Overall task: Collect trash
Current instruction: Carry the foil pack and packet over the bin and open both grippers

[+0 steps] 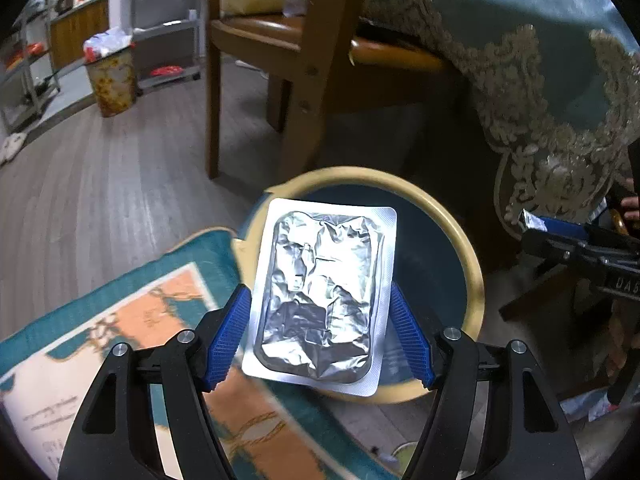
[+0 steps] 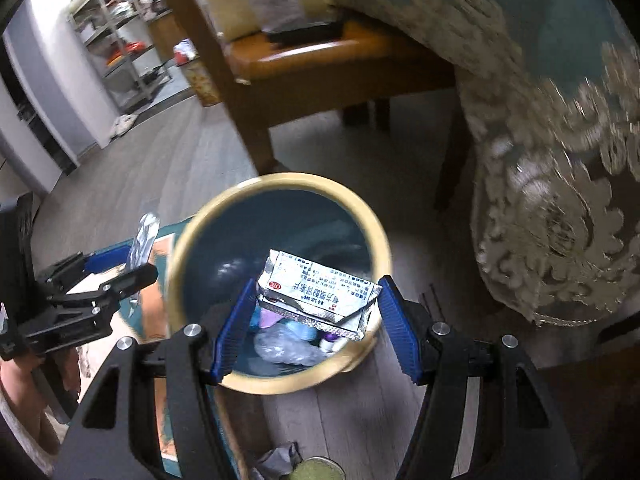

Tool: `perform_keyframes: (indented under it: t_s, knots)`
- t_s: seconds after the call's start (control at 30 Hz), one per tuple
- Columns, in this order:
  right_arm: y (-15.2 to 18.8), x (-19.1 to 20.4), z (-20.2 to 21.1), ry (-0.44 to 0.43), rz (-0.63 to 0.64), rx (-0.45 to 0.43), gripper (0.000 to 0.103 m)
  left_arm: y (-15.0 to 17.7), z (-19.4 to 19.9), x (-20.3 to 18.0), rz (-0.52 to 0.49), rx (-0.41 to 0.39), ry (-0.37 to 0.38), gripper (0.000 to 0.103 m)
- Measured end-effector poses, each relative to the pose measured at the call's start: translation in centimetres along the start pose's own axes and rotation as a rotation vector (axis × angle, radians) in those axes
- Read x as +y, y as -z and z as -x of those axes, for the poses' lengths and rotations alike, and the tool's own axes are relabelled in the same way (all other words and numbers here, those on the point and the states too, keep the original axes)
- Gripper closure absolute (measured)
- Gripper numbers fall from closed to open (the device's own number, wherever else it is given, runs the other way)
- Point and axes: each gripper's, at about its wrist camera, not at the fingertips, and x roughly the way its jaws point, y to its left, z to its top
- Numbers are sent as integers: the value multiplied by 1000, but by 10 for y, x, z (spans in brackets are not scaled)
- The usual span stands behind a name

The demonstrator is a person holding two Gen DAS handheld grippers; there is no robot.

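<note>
On the wooden floor (image 1: pixel 120 168), at the far left of the left wrist view, a flowered waste bin (image 1: pixel 112 80) stuffed with white rubbish stands near a metal shelf rack (image 1: pixel 168 32). Nearer, a teal and orange mat (image 1: pixel 132 320) lies on the floor, its right edge running under the round teal bin (image 1: pixel 474 268) with the cream rim.

The left claw (image 1: pixel 320 320) is clenched on a foil blister pack (image 1: pixel 320 296), crumpled silver side up, gripped by its two long edges between the blue pads (image 1: pixel 228 340). The pack hangs over the left half of the bin's mouth. Behind the bin stands a wooden chair (image 1: pixel 296 40), and to the right a teal tablecloth (image 1: pixel 540 80) with a gold lace border hangs down.

In the right wrist view the left claw shows at the left edge, the foil pack seen edge-on. The right claw (image 2: pixel 316 316) grasps a stack of flat silver medicine sachets (image 2: pixel 320 292) with blue and red print, held over the near right part of the bin (image 2: pixel 180 264). Inside, on the bin's bottom, lie clear plastic wrap (image 2: pixel 284 348) and some pale blue and purple bits, too blurred to name with confidence.
</note>
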Motion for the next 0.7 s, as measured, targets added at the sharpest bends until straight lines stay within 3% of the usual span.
perform_keyframes:
  t_s: [0.2, 0.47, 0.5, 0.7]
  knots:
    - [8, -13, -25, -8, -33, 25, 41, 1, -26, -16, -102, 15, -42, 32]
    - [-1, -10, -59, -51, -83, 44, 41, 10, -51, -23, -177, 54, -44, 29]
    - [-2, -10, -60, -58, -91, 47, 41, 10, -52, -24, -188, 56, -55, 24]
    - [-4, -4, -68, -104, -170, 75, 41, 15, -46, -13, -201, 53, -85, 24]
